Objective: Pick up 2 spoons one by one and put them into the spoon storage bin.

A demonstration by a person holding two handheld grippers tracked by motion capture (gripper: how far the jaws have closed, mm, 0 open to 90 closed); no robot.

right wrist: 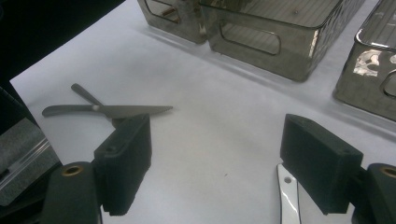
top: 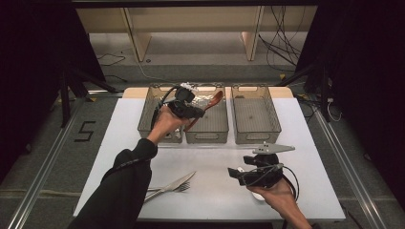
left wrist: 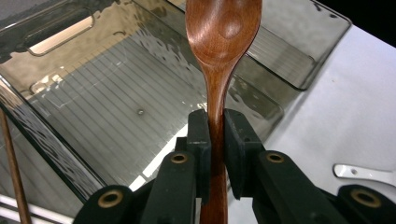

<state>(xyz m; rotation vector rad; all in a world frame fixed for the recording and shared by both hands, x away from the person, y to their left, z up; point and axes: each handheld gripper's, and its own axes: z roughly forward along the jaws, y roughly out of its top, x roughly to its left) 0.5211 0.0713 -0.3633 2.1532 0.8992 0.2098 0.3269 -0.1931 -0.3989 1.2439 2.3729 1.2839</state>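
Bins [top: 206,114], three; left tongs [left wrist: 216,135] clamp one wooden spoon [left wrist: 223,32]; perhaps two utensils [top: 169,187] lie apart.

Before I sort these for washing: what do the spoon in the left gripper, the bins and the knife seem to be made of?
The spoon looks like wood, reddish brown with visible grain and a smooth sheen. The bins look like smoky see-through plastic, glossy, with a ribbed floor. The knife seems to be metal, grey with a dull shine. The left gripper is shut on the spoon's handle.
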